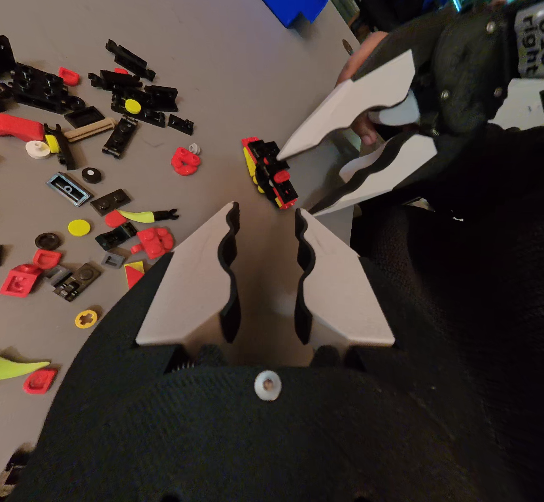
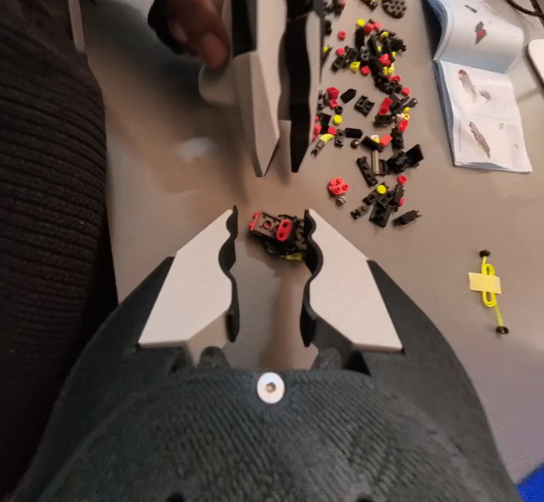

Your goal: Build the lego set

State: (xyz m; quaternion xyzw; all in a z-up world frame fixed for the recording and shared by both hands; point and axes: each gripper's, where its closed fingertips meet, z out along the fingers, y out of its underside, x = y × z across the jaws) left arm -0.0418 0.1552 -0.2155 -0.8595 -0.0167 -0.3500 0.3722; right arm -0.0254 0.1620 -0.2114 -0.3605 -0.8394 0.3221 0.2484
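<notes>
Both grippers at small brick assembly (image 1: 269, 176), gray table (image 1: 206, 46).
Right gripper (image 2: 269, 217) jaws parted, straddling it, left pad clear; left gripper (image 1: 266, 208) spread, nothing between.

Each gripper, left (image 1: 266, 208) and right (image 2: 269, 212), has pale grey wedge-shaped fingers lined with wavy black pads, a textured black body and one silver screw (image 1: 267, 385).
</notes>
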